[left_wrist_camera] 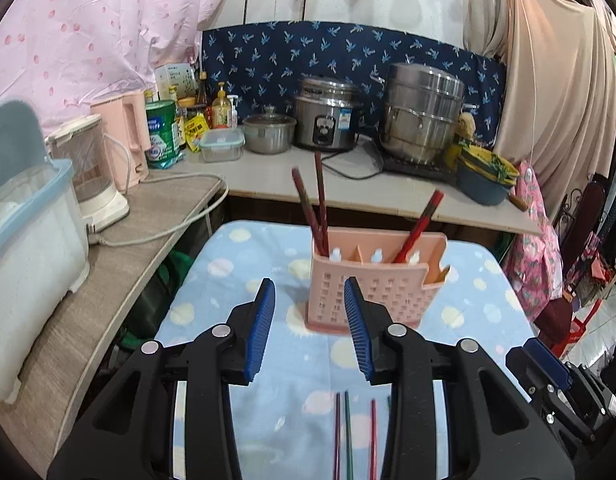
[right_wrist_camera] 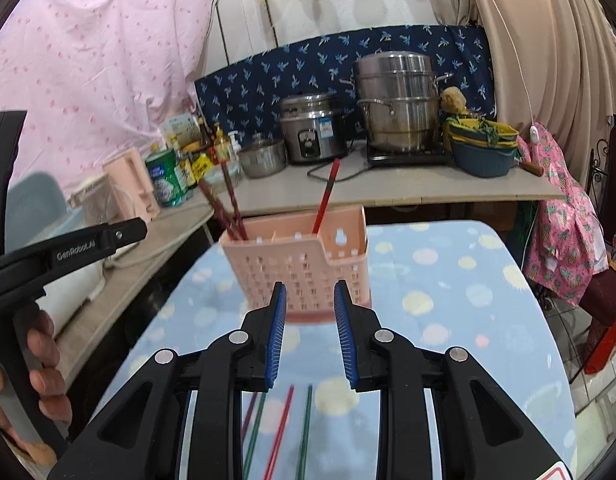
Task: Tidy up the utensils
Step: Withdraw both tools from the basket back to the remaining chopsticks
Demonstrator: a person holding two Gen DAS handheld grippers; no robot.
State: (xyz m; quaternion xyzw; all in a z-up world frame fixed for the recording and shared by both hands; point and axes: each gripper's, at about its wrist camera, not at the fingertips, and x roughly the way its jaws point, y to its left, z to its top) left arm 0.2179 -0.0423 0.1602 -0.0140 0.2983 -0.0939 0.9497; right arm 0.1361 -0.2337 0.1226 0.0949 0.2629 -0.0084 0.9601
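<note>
A pink slotted utensil holder (left_wrist_camera: 371, 292) (right_wrist_camera: 304, 264) stands upright on the blue dotted cloth (left_wrist_camera: 236, 256) (right_wrist_camera: 467, 280). Two dark red chopsticks (left_wrist_camera: 313, 204) (right_wrist_camera: 224, 204) lean in its left compartment. A bright red one (left_wrist_camera: 421, 220) (right_wrist_camera: 325, 196) leans in a compartment further right. Several loose chopsticks (left_wrist_camera: 347, 432) (right_wrist_camera: 284, 428), purple, green and red, lie on the cloth under the grippers. My left gripper (left_wrist_camera: 309, 286) is open and empty, just short of the holder. My right gripper (right_wrist_camera: 309, 286) is open too, with nothing between its pads.
Behind the cloth runs a counter with a rice cooker (left_wrist_camera: 327, 116), a steel steamer pot (left_wrist_camera: 421, 116), a blue basin (left_wrist_camera: 483, 180) and bottles. A side shelf on the left holds a blender jug (left_wrist_camera: 88, 164) and a plastic bin (left_wrist_camera: 28, 240). A hand (right_wrist_camera: 40, 352) holds the left tool.
</note>
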